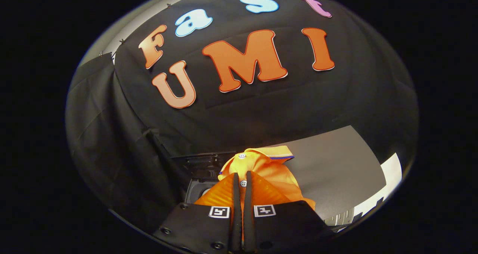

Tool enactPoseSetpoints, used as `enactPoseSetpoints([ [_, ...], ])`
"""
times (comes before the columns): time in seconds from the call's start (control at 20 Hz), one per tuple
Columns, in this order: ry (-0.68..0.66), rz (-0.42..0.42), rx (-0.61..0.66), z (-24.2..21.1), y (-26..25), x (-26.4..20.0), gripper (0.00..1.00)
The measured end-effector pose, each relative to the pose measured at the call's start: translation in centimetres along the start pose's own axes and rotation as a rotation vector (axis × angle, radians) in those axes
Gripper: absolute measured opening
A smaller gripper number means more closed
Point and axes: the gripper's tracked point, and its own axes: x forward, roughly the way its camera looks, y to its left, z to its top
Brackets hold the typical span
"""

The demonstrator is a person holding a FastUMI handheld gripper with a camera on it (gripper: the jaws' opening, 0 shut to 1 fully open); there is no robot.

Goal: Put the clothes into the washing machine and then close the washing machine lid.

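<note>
We've got the gripper (242,181) pinched tight on the orange shirt (261,164), fabric caught btwn both fingers, w/ a white button right at the tips. Shirt bunches up just ahead, collar w/ a blue stripe on top. Behind-left sits the dark washing machine (199,168); grey table (336,164) to the right.

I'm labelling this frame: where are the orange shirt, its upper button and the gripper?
orange shirt (274,168): gripper view, bunched cloth beyond the fingers.
upper button (242,156): gripper view, its face.
gripper (242,180): gripper view, between fingertips, shut on the shirt.
</note>
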Motion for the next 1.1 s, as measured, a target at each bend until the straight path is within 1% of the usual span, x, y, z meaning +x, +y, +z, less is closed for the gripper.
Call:
enactPoseSetpoints([
  [0.3,-0.011,0.044,-0.033,-1.1,5.9,0.4,0.1],
  [0.5,-0.005,0.087,-0.056,-2.1,10.0,2.0,0.1],
  [0.75,0.039,0.137,-0.092,-4.6,15.0,5.6,0.1],
  [1.1,0.12,0.195,-0.097,-9.2,20.6,12.5,0.1],
])
